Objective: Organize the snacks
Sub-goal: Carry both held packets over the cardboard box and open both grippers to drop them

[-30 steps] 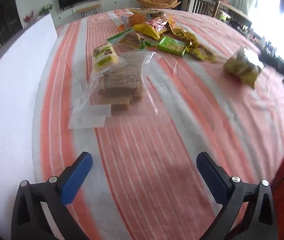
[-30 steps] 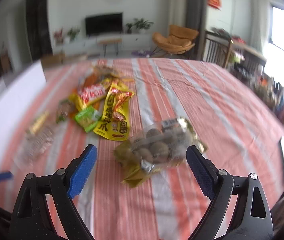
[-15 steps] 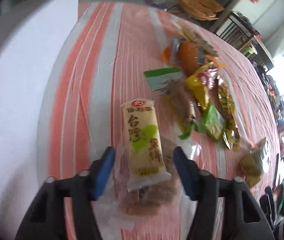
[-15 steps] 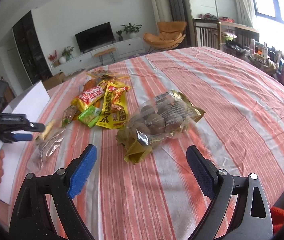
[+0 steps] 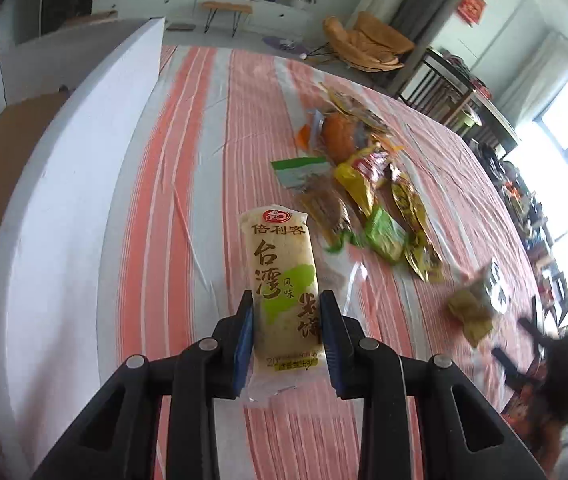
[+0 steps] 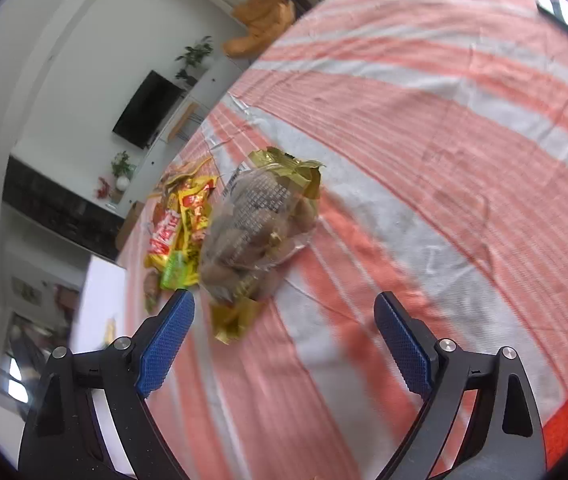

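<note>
My left gripper [image 5: 286, 304] is shut on a pale yellow and green rice-cracker packet [image 5: 282, 276] and holds it above the striped tablecloth [image 5: 212, 128], next to a white box [image 5: 64, 184]. A pile of yellow, green and orange snack packets [image 5: 368, 184] lies beyond it. My right gripper [image 6: 284, 308] is open and empty, tilted, just short of a clear and gold bag of round brown snacks [image 6: 260, 224]. The same bag shows blurred in the left wrist view [image 5: 480, 304].
The white box has a cardboard flap [image 5: 0, 128] at its left. The yellow packet pile [image 6: 180, 224] lies left of the gold bag. A dark flat object [image 6: 564, 12] sits at the table's far right edge. Chairs and a TV stand beyond the table.
My left gripper closed on the rice-cracker packet and lifted it off the clear biscuit bag. My right gripper tilted and moved closer to the gold bag, still open.
</note>
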Demonstrator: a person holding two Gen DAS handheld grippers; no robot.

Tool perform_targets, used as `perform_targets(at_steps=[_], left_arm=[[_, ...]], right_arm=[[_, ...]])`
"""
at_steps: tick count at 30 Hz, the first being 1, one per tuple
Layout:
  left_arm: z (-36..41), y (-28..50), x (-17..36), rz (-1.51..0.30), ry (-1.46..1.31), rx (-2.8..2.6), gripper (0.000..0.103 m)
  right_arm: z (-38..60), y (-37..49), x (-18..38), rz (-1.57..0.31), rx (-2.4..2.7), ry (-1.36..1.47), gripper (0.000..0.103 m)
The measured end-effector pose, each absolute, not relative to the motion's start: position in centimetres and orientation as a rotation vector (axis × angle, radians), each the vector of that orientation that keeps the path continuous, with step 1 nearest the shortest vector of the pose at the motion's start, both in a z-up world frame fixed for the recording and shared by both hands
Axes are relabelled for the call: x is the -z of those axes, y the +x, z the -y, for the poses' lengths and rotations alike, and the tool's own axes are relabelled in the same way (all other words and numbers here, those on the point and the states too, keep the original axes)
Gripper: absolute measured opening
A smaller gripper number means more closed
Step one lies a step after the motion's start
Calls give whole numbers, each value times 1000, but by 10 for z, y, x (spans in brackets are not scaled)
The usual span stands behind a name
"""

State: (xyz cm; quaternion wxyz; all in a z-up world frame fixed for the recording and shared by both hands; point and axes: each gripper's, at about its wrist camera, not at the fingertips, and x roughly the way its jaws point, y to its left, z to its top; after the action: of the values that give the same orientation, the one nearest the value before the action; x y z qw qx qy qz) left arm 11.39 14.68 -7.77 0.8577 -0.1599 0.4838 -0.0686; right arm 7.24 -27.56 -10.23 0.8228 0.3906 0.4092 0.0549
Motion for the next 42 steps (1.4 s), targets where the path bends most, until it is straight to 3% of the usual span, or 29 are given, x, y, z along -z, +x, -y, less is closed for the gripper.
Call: perform_targets(at_steps=[4,8,10,11,12,13,15,21,30,42], left_arm=[[-125,92,77,-1012,-304,190,30],[-109,74,68,-1009,-281,251,30],[-107,65,60,-993,-251,266,30],[-107,60,54,-980,-233,269,30],[-109,56,50,-968,-218,269,30],[-111,51,45,-955,-206,268,30],[-114,45,39,-947,-205,276,30],[-129,44,30,-952,-317,326,30],[-175,30,-5,-880,-381,269,30],[-352,-13,-27,-773,-458,-155,31]], right_arm=[[246,121,86,-981,-124,844,94],[196,173,96,-1162,69,535,95],[183,179,98,-1147,121,362,92],[178,178,99,-1134,125,289,89],[178,173,99,-1111,108,272,73],[183,165,99,-1085,104,275,67],[195,151,99,-1063,77,303,64],[218,113,83,-1008,-105,468,63],[169,99,38,-954,-347,522,63],[-59,90,-66,-903,-861,246,64]])
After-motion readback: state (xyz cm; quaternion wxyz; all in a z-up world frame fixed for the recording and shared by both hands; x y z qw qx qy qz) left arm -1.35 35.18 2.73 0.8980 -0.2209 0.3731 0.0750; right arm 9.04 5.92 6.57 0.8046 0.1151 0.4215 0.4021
